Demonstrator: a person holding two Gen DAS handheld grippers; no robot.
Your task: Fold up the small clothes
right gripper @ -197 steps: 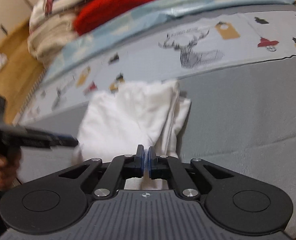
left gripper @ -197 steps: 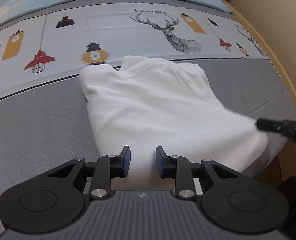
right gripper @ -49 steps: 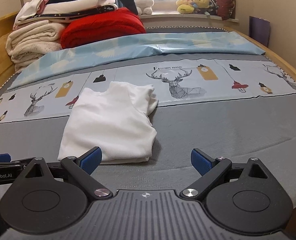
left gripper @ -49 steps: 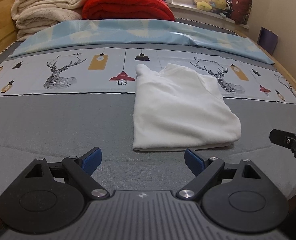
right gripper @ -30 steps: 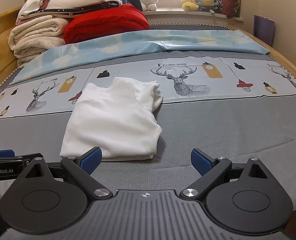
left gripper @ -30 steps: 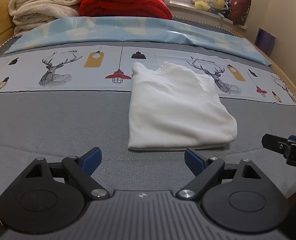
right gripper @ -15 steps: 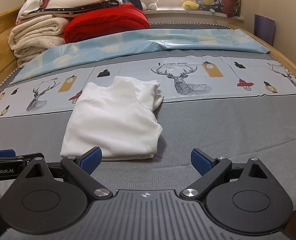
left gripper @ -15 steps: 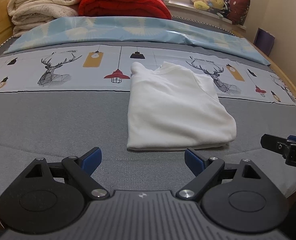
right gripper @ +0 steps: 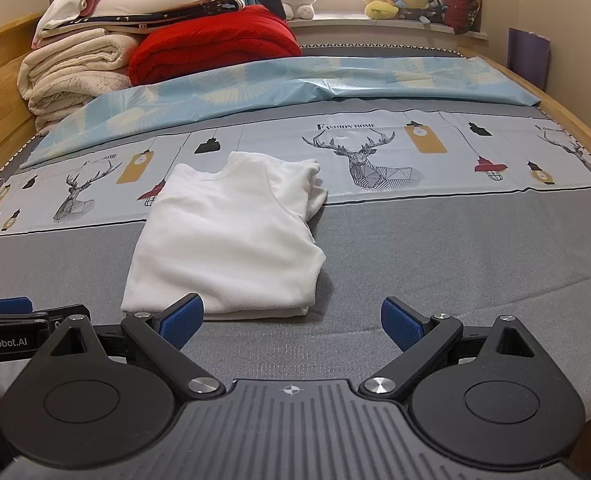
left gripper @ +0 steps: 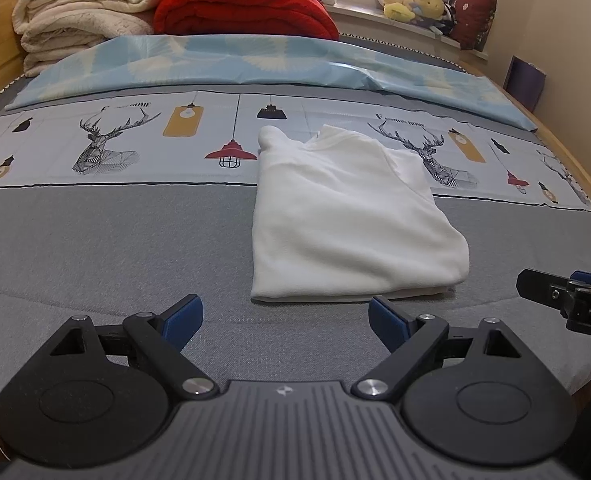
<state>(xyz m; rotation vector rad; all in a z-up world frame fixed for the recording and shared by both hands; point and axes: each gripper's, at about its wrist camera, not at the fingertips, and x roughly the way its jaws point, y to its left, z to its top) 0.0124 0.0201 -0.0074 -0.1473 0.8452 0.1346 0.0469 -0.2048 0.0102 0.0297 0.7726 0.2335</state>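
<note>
With the white garment (left gripper: 347, 216) lying folded at twelve o'clock, the left gripper (left gripper: 285, 318) and right gripper (right gripper: 291, 322) hung wide and empty, suggesting only tidying remained.

black tongs (left gripper: 285, 316) – blue pads (left gripper: 183, 314), silver screws
</note>
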